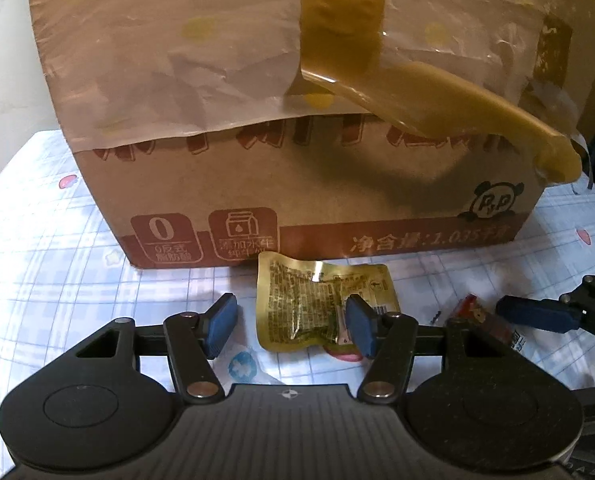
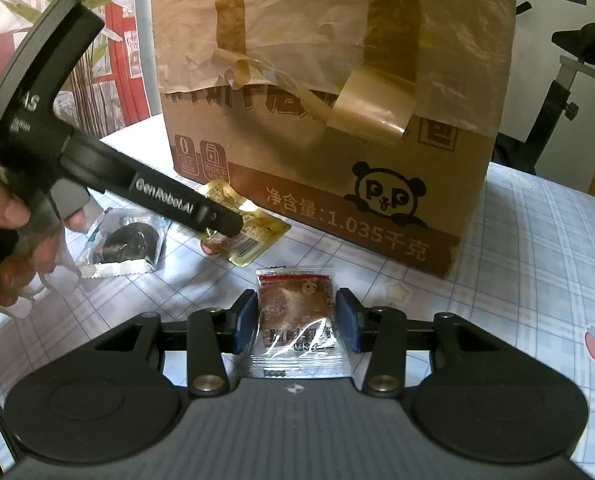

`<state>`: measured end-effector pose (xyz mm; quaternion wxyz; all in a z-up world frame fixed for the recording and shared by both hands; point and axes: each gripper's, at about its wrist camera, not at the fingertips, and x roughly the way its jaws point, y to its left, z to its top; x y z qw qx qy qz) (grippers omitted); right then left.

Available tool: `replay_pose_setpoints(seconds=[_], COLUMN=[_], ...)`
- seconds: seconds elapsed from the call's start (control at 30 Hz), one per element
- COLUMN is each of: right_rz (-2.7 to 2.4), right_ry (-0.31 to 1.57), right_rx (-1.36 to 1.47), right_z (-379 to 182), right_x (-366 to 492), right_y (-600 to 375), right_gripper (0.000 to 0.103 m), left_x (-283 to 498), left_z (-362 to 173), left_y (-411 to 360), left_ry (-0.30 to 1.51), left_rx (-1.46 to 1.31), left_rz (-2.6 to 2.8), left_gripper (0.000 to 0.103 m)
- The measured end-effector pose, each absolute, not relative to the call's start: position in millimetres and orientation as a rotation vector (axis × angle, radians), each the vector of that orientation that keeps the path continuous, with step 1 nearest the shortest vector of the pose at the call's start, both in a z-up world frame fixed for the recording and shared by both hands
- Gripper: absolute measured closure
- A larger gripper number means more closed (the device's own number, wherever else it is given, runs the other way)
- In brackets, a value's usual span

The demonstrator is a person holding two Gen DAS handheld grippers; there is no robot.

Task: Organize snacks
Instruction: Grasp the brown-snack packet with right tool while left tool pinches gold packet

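Note:
A gold foil snack packet (image 1: 309, 304) lies on the checked tablecloth just in front of the cardboard box (image 1: 297, 184). My left gripper (image 1: 291, 326) is open and straddles the packet: its right pad rests over the packet's right part, and its left pad stands clear to the left. In the right wrist view my right gripper (image 2: 297, 320) is shut on a brown snack in a clear wrapper (image 2: 295, 300). That view also shows my left gripper (image 2: 219, 226) reaching down onto the gold packet (image 2: 257, 236). A right gripper finger (image 1: 537, 314) and the red-edged wrapper (image 1: 479, 314) show at the right of the left wrist view.
A clear packet with a dark round snack (image 2: 123, 250) lies left of the gold one, below the person's hand (image 2: 21, 240). The taped box (image 2: 329, 120) fills the back of the table. An exercise machine (image 2: 569, 72) stands behind at right, a plant (image 2: 85, 8) at left.

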<state>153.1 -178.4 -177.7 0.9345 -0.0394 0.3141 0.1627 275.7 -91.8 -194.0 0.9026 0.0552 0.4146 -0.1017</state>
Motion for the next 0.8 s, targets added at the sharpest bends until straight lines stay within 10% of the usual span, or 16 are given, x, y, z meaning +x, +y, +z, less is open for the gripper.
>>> replay_pose_setpoints(seconds=[0.3, 0.8], right_rz=[0.333, 0.340], right_ry=[0.643, 0.644], right_rx=[-0.081, -0.079], right_z=[-178, -176], right_x=[153, 151], right_y=[-179, -179], right_gripper=[0.057, 0.061], left_x=[253, 216], left_z=[-188, -144], left_y=[-75, -52], left_ry=[0.834, 0.729], left_rx=[0.040, -0.011], left_rz=[-0.285, -0.322], left_gripper=[0.089, 0.099])
